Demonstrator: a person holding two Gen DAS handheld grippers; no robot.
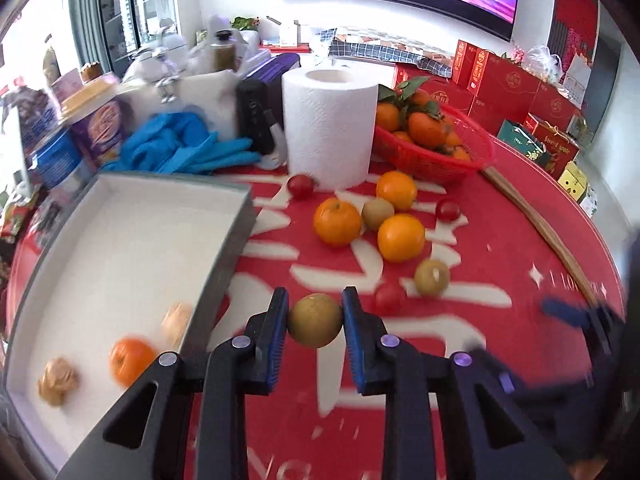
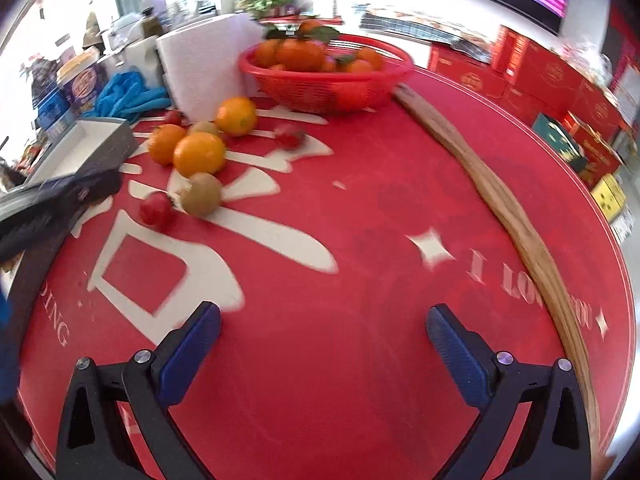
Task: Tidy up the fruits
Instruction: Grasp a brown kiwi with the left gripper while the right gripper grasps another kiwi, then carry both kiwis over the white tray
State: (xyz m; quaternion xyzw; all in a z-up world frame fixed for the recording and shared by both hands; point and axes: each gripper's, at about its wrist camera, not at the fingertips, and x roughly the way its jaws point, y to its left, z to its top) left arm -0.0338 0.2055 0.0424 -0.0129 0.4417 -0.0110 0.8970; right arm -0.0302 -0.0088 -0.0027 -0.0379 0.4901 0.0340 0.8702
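Left hand-held gripper (image 1: 315,322) clamps a kiwi (image 1: 315,321).

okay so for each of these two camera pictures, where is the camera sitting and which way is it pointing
Left wrist: sits on the left tongs, looking down over the red table toward the white tray; its own fingers grip a kiwi.
Right wrist: sits on the right tongs, looking down along the table toward the red basket; its fingers stand open and empty.
Shared: loose oranges, paper towel roll, basket.
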